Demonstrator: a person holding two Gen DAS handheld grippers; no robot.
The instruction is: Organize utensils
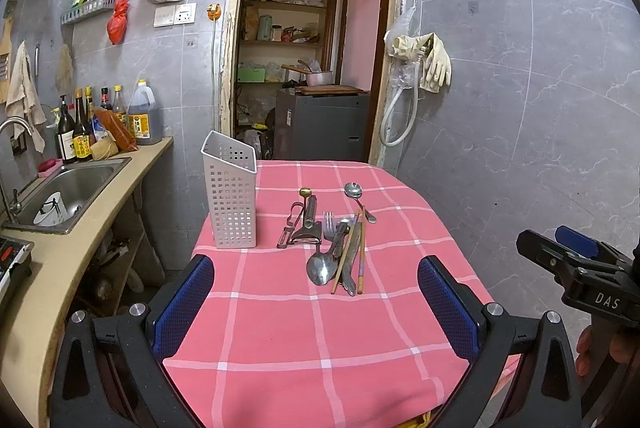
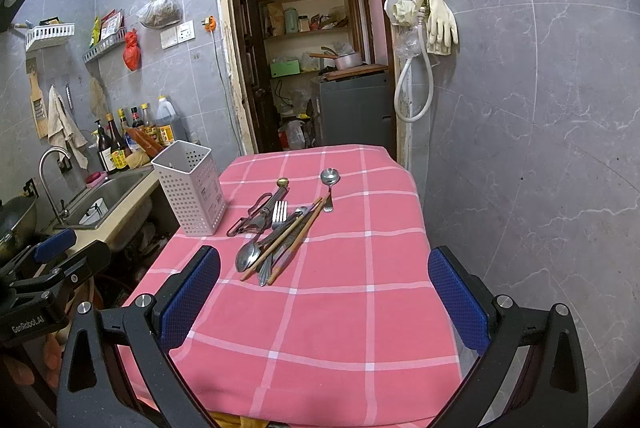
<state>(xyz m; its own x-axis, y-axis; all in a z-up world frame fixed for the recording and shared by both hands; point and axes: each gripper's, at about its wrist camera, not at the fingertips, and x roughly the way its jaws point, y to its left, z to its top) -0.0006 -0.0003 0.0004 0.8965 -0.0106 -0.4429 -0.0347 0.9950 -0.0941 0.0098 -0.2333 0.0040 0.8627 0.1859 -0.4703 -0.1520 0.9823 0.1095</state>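
Both grippers hang off the near edge of the table (image 1: pixel 280 332), jaws wide apart, nothing held: left gripper (image 1: pixel 316 304), right gripper (image 2: pixel 324 292). The pile (image 1: pixel 340 252) of utensils lies dead ahead of both, mid-table, well apart from either set of tips. In it we see chopsticks (image 1: pixel 362 256), a big spoon (image 1: pixel 322 268), a fork (image 1: pixel 329 224), maybe a knife underneath, plus a peeler (image 1: pixel 294 224) touching its left side; a second spoon (image 1: pixel 354 192) lies just beyond, handle pointing back at the pile. Long axes run roughly away from us, near ends toward the grippers, so we judge a pinch across a handle needs little wrist roll. The caddy (image 1: pixel 232 196) stands upright at the table's left edge, just left of the pile, looks empty. From the left view the pile sits slightly right of centre; from the right view (image 2: pixel 276 240) it sits left of centre, so it lies between the two arms, neither clearly nearer. The caddy is on the left gripper's side. The right view shows the caddy (image 2: pixel 192 188) mouth more from above and the chopsticks skewed; the left view shows the caddy's slanted rim and separates the stacked handles better.
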